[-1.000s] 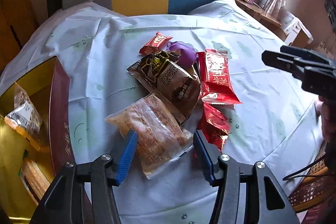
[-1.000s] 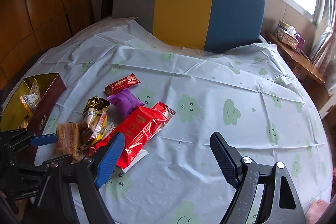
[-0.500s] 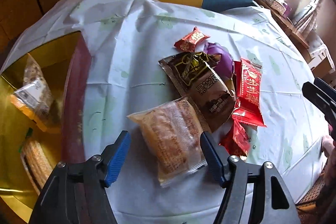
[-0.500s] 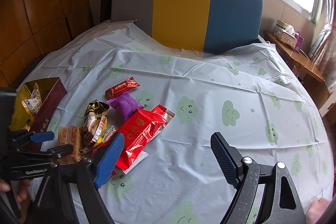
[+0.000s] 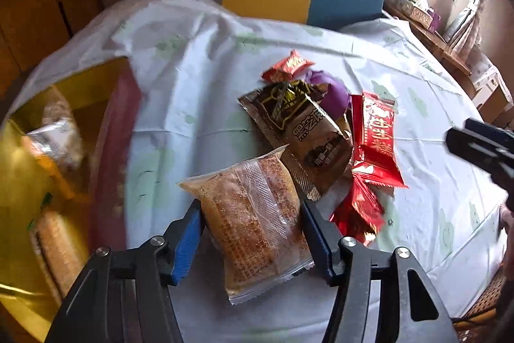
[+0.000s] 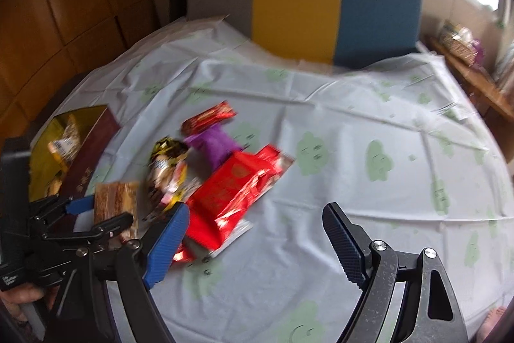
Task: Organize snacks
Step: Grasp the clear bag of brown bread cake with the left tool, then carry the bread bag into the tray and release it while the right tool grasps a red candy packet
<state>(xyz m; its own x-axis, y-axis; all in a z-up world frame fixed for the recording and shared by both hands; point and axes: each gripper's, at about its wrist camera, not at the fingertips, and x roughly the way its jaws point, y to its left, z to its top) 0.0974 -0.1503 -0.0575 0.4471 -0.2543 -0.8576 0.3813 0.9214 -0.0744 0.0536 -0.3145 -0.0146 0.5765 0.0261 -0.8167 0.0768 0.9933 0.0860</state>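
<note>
A pile of snack packets lies on the pale tablecloth. Nearest is a clear packet of brown cake. My left gripper is open, its blue pads on either side of this packet and close to its edges. Behind it lie a brown packet, red packets, a purple packet and a small red bar. My right gripper is open and empty above the cloth, right of the pile. The left gripper also shows in the right wrist view.
A gold-lined box with dark red walls stands at the left table edge and holds a few snacks. A grey, yellow and blue chair back stands behind the table. A side shelf is at the far right.
My left gripper has moved forward over the clear cake packet, so its pads now flank it. The right gripper has shifted slightly; its view is blurred.
</note>
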